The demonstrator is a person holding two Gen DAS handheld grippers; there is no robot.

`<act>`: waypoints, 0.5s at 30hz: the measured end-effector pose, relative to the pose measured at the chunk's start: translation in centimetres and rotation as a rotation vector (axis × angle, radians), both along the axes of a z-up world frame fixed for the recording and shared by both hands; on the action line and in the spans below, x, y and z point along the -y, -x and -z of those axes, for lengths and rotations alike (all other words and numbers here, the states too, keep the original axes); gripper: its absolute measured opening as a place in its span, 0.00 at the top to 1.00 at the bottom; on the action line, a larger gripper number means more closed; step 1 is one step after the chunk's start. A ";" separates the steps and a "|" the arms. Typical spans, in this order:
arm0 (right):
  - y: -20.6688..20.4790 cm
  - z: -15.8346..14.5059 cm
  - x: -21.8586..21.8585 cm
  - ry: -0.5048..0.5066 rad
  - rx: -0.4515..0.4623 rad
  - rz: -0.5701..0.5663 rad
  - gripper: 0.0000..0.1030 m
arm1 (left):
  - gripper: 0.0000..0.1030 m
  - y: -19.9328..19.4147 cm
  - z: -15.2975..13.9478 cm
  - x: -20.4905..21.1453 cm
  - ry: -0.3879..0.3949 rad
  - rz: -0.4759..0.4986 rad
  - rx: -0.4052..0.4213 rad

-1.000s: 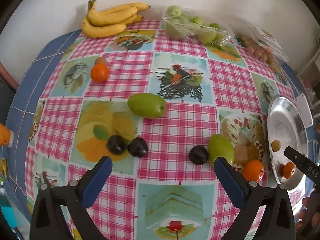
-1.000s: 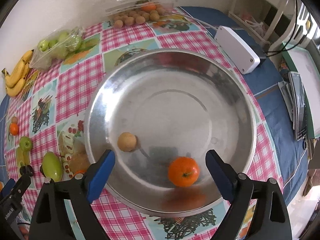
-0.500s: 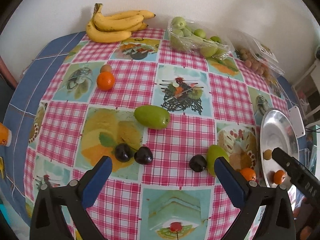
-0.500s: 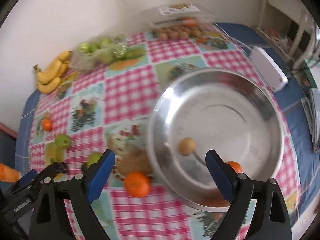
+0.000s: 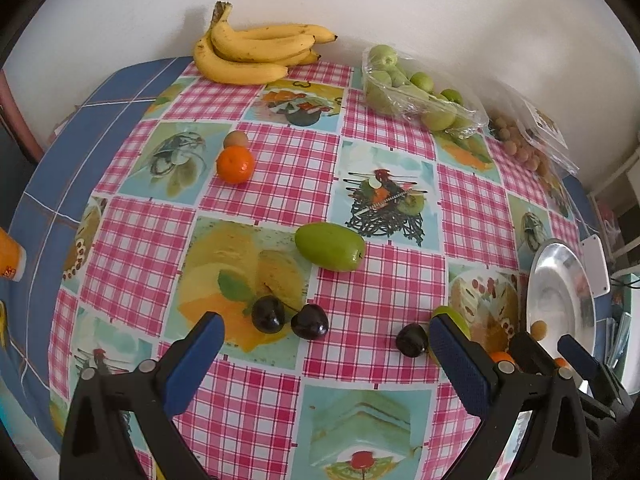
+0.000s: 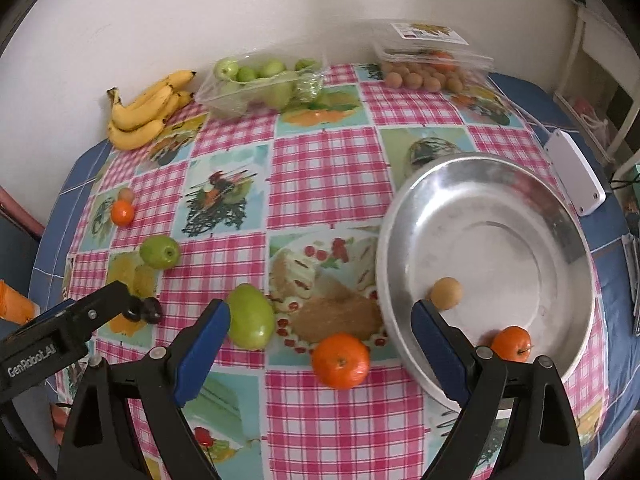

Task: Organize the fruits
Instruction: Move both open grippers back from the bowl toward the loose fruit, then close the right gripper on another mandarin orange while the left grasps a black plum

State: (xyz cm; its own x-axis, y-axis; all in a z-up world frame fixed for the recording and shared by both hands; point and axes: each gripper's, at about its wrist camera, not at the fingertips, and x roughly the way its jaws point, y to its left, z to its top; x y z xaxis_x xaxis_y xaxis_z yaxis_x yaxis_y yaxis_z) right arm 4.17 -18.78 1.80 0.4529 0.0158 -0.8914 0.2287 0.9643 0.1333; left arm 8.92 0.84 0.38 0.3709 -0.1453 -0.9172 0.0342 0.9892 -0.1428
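Table point(image 6: 320, 168) under a pink checked cloth. On it: bananas point(image 6: 148, 114) and two clear fruit packs point(image 6: 260, 84) along the wall, a steel dish point(image 6: 404, 216), two green mangoes point(image 6: 251, 316), two oranges point(image 6: 341, 360), dark cherries point(image 5: 288, 318).

Right gripper point(image 6: 320, 344) has its blue-padded jaws spread wide with nothing in them, hanging over a loose round orange tangerine point(image 6: 340, 361) on the pink checked tablecloth point(image 6: 328, 168). Just right of that sits a big shiny round metal plate point(image 6: 500, 184) holding a small tan round fruit point(image 6: 447, 293) and a smaller orange tangerine point(image 6: 512, 343). An oval green mango point(image 6: 251, 316) lies to the left of the loose tangerine. Yellow banana bunch point(image 6: 146, 110) sits way back by the wall.
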 end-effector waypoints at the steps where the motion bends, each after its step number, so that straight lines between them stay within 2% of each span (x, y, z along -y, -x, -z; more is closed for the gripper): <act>1: 0.0 0.0 -0.2 0.007 0.003 0.002 0.11 | 0.00 0.0 0.0 0.0 -0.002 0.000 -0.001; 6: 0.0 0.1 -0.9 0.086 -0.027 0.015 0.10 | 0.00 -0.1 0.2 0.1 -0.008 0.002 -0.002; 10: 0.2 0.1 -1.0 0.000 -0.013 -0.018 0.11 | 0.00 -0.2 0.4 0.2 -0.012 0.003 -0.009; 15: -0.1 0.4 -1.2 -0.041 -0.036 -0.045 0.11 | 0.00 -0.3 0.9 0.2 -0.024 0.003 -0.021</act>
